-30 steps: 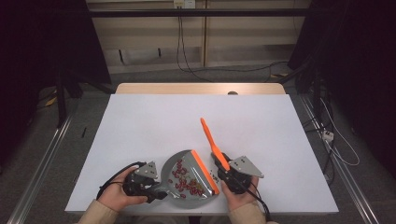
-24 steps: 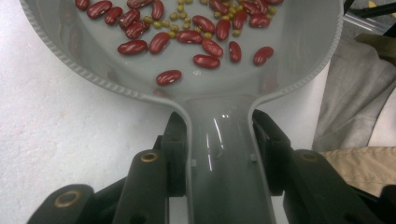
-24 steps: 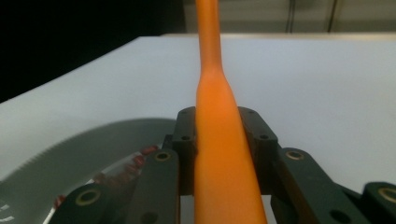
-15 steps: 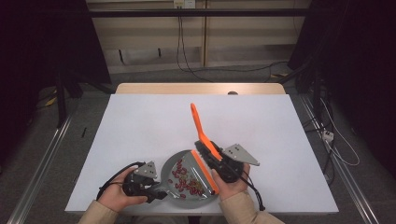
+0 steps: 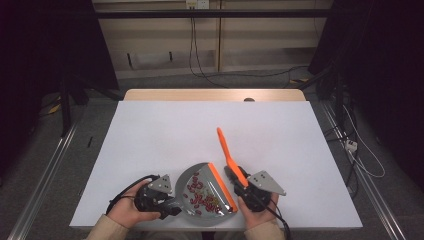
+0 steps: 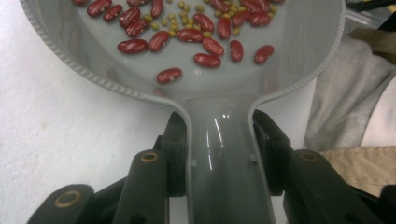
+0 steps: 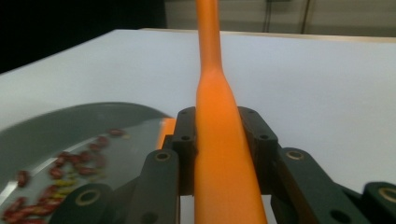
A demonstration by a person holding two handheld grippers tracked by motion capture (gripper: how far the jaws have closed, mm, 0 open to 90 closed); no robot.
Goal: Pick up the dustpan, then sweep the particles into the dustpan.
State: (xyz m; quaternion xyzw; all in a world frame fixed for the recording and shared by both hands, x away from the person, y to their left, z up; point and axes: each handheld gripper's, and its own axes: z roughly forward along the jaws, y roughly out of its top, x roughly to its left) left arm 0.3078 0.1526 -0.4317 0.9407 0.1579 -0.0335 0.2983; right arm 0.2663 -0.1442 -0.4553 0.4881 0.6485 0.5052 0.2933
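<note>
Grey dustpan (image 5: 200,186) holding red beans (image 5: 206,200) beside orange brush (image 5: 227,155).

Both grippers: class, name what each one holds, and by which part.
Left gripper clamps the grey dustpan by its handle; right gripper clamps the orange brush by its handle.

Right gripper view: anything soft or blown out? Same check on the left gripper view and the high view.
Right gripper view: beans and dustpan smeared, orange handle fairly crisp. Left gripper view: sharp, small glare streak on the dustpan's neck. High view: evenly lit white table, dark surroundings.
</note>
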